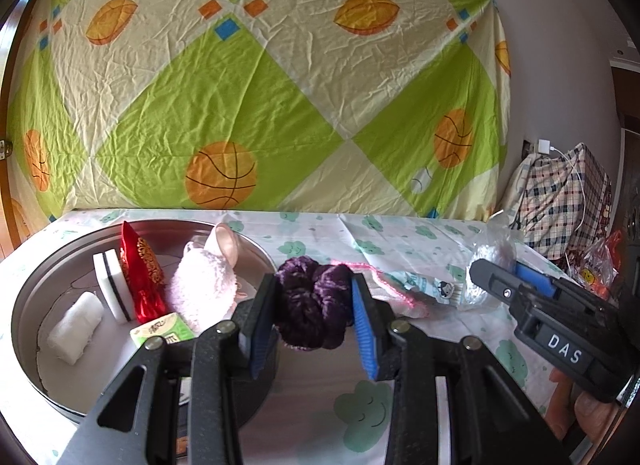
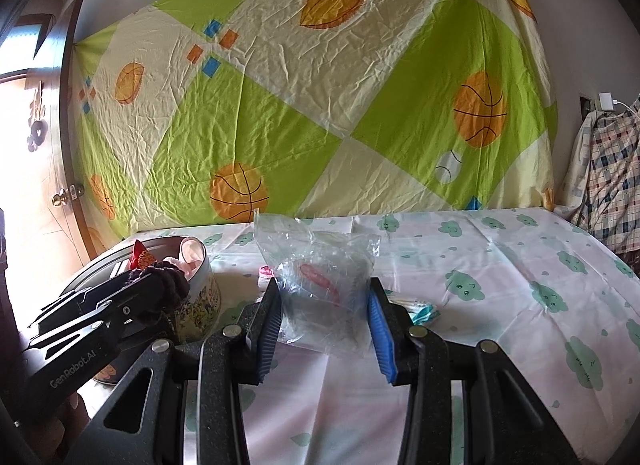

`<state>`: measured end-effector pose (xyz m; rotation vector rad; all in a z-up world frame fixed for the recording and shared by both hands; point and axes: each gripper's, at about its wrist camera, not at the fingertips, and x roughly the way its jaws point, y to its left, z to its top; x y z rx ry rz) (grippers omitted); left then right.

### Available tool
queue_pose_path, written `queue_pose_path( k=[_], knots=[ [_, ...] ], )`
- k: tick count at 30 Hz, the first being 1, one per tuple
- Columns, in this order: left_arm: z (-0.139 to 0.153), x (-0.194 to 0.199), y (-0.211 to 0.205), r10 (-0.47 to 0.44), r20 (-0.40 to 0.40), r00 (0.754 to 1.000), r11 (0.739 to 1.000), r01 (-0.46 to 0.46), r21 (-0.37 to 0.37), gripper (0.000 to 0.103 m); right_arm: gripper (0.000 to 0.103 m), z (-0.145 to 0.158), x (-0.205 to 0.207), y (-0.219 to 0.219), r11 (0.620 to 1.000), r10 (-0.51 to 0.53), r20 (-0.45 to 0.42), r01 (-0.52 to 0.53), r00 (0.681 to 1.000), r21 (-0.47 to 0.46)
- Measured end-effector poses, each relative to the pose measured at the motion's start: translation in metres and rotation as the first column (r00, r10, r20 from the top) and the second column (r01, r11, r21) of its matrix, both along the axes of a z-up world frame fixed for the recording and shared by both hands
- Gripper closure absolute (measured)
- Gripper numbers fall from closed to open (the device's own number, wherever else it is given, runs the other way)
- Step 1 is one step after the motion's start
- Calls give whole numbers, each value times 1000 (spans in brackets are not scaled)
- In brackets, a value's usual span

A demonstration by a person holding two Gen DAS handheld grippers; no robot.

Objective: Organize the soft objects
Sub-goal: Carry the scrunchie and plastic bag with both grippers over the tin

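Observation:
My left gripper [image 1: 314, 299] is shut on a dark purple scrunchie [image 1: 312, 301] and holds it at the right rim of a round metal tin [image 1: 24, 297]. The tin holds a fluffy pink slipper [image 1: 204, 285], a red pouch [image 1: 142, 277], a white sponge [image 1: 114, 289], a white roll [image 1: 74, 327] and a green tissue pack [image 1: 160, 331]. My right gripper [image 2: 324, 305] is shut on a clear plastic bag [image 2: 320, 285] with something pink inside. A pink-edged printed cloth [image 1: 404, 285] lies on the table between the grippers.
The table carries a white cloth with green cloud prints [image 2: 500, 265]. A green and cream sheet with basketballs [image 1: 256, 85] hangs behind. A checked fabric bag [image 1: 560, 201] stands at the far right. A wooden door [image 2: 44, 145] is at the left.

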<state>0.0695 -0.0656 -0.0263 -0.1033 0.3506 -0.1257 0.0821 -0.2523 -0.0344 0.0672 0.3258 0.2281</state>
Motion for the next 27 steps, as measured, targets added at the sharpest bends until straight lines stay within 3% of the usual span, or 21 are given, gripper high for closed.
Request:
queue_pose_path(
  k=[27],
  knots=[
    [-1, -1, 37, 55, -5, 998, 998, -55, -30, 67, 60, -1, -5, 52, 993, 108, 10, -108, 994, -42]
  ],
)
